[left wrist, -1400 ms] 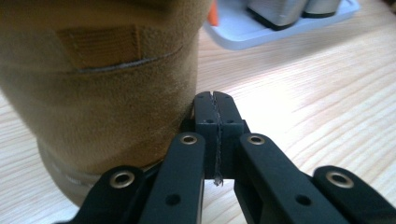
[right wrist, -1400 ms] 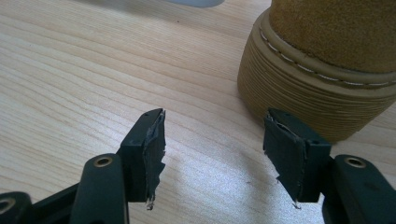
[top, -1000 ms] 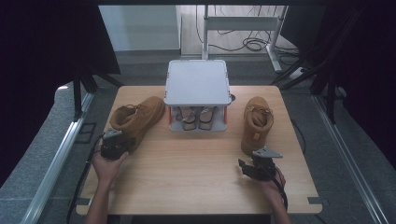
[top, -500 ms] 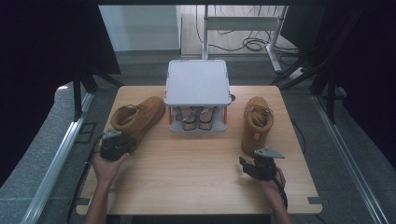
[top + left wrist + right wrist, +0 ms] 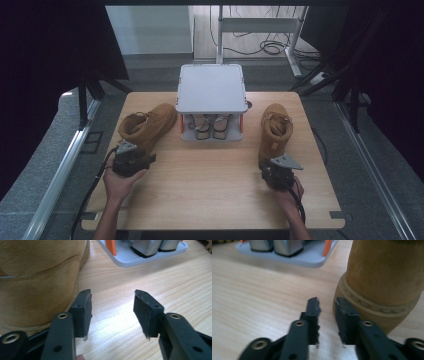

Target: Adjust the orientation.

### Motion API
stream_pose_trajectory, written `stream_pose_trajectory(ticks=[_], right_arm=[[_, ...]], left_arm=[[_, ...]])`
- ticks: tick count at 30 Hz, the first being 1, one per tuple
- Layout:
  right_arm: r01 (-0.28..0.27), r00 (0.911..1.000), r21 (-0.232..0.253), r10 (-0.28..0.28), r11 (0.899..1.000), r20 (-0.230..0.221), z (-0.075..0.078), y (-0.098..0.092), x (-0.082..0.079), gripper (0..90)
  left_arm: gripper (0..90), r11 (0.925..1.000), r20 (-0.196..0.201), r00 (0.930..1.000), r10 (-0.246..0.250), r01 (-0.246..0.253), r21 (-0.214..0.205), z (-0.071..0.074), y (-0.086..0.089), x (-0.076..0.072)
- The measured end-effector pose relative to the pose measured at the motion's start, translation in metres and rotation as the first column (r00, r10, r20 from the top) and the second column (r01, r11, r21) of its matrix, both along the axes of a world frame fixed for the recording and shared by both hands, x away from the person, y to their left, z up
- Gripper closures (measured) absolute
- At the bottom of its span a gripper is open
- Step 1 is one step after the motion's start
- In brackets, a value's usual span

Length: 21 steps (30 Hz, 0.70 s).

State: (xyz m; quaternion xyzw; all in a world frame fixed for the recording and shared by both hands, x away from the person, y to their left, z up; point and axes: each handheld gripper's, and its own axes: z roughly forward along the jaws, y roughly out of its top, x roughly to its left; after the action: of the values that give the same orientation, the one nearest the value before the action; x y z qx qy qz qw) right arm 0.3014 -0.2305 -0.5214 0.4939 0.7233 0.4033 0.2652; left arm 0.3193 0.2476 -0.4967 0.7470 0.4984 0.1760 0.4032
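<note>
We have two tan boots on the table (image 5: pixel 210 190): the left boot (image 5: pixel 147 127) lies angled beside the rack, its heel right at our left tool (image 5: pixel 142 159), and the right boot (image 5: pixel 275 131) stands on the far side of the rack with its heel toward our right tool (image 5: pixel 274 167). In the left gripper view the left boot (image 5: pixel 37 280) sits just beside the left-hand jaw, and the jaws stand apart with only bare wood between them; they have just been opening, which we read as readying for a grasp on the heel. In the right gripper view the right boot (image 5: pixel 384 282) rises just past the right-hand jaw; these jaws have just been closing and now stand with a narrow gap, nothing between them, so no hold on that boot yet. Between the boots, the grey shoe rack (image 5: pixel 210 90) with orange posts holds one pair of shoes (image 5: pixel 211 126) on its lower shelf; its flat top is bare, and we judge the boots may be bound there.
</note>
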Motion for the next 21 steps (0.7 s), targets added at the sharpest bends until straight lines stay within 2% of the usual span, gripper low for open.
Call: stream_pose_trajectory(ticks=[4,7,11,14,21], right_arm=[[0.009,0.9992,-0.006,-0.009,1.000,0.039,0.006,0.014,0.006,84.8],[0.012,0.9988,-0.008,-0.012,1.000,0.048,0.009,0.022,0.014,88.4],[0.013,0.9970,-0.038,-0.011,0.999,0.076,0.015,0.038,0.030,88.9],[0.026,0.9954,-0.042,-0.022,0.999,0.093,0.017,0.047,0.041,89.0],[0.054,0.9961,-0.106,-0.046,0.993,0.074,0.004,0.049,0.052,89.0]], left_arm=[[44.1,0.9997,0.004,0.9998,-0.018,0.018,0.016,0.002,-0.004,0.000],[43.2,0.9993,0.001,0.9998,-0.021,0.021,0.030,0.002,-0.007,0.000],[43.0,0.9996,0.019,0.9997,-0.016,0.015,0.024,0.005,-0.007,-0.002],[42.9,0.9998,0.023,0.9997,-0.006,0.006,0.019,0.007,-0.008,-0.003],[42.9,0.9993,0.022,0.9995,-0.024,0.024,0.028,0.005,-0.013,-0.002]])
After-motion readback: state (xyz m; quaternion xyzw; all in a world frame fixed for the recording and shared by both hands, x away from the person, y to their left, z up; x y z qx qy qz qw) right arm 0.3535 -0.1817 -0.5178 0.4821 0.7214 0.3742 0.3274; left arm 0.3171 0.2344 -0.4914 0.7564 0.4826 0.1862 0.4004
